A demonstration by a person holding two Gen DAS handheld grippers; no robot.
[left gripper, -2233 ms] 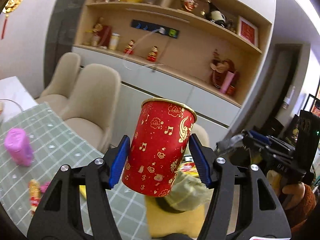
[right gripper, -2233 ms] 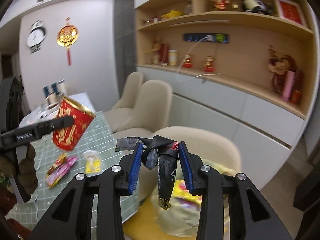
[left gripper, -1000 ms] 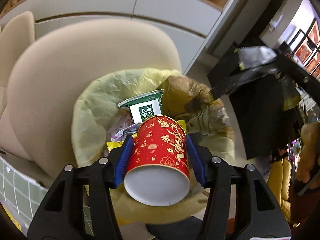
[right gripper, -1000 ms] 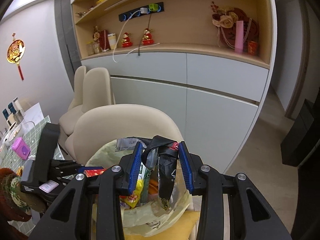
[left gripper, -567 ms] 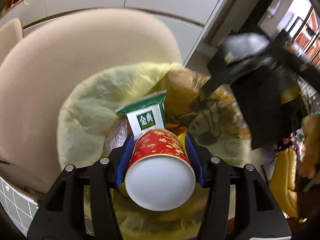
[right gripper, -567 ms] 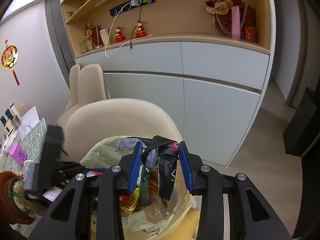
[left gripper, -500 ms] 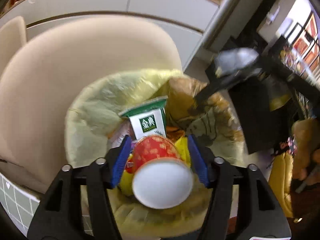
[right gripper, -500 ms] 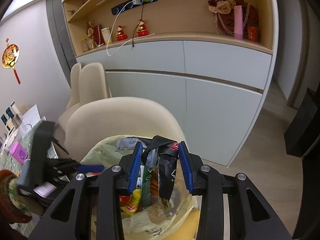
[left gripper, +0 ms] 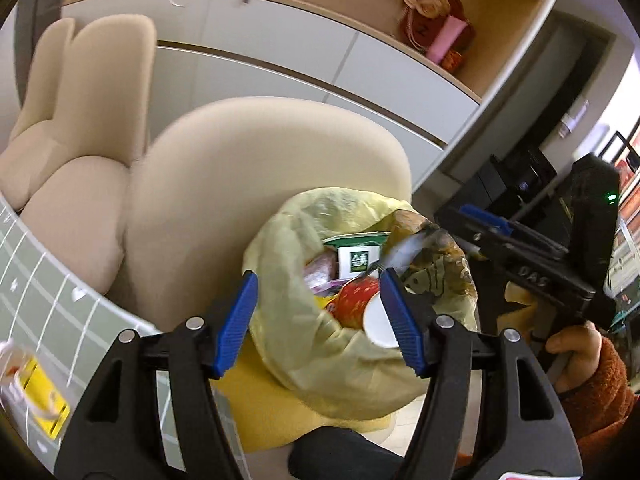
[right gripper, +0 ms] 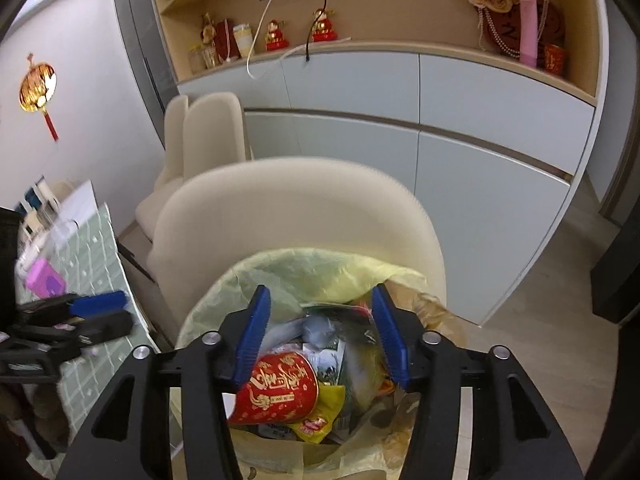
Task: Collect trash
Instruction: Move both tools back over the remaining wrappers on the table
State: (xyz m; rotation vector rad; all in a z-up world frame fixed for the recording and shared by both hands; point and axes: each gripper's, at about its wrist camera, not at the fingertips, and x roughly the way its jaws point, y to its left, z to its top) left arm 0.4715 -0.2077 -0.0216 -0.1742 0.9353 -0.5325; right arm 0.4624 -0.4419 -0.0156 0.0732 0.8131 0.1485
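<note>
Yellow crinkled plastic bag [right gripper: 320,268] sits against a cream padded chair [right gripper: 296,204]. Red paper cup [right gripper: 276,390] (gold print, white base) lies on its side inside, among wrappers and a green-white carton [left gripper: 356,252]. Left gripper [left gripper: 320,316] and right gripper [right gripper: 320,332]: jaws apart, holding nothing.
</note>
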